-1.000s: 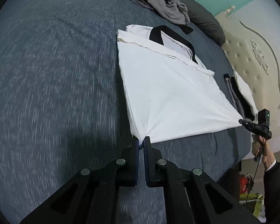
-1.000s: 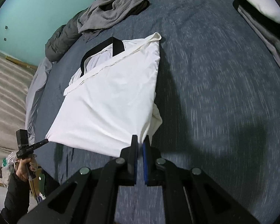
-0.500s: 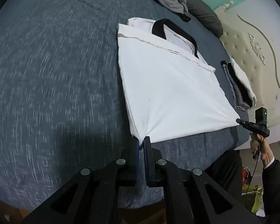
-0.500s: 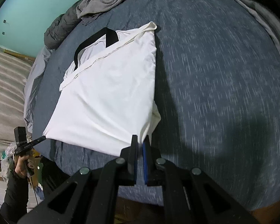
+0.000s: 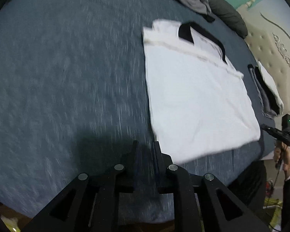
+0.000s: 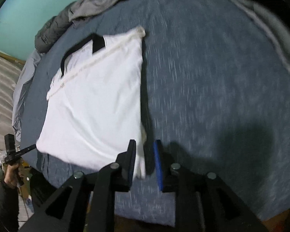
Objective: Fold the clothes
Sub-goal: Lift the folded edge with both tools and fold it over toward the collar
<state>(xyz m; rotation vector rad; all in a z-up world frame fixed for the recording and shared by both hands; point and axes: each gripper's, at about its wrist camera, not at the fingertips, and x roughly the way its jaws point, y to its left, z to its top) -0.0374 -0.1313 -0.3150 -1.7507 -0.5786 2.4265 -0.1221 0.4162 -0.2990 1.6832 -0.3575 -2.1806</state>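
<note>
Both claws had let go: left claw [image 5: 146,150] and right claw [image 6: 144,150] stood wide, empty. White shirt [image 5: 195,100] lay mid-frame on the bed [image 5: 67,77], soft, light; best taken at corners.

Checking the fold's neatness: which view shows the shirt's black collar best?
Right wrist: the collar shows as a nearly whole band. Left wrist shows the collar more foreshortened on the shirt.
</note>
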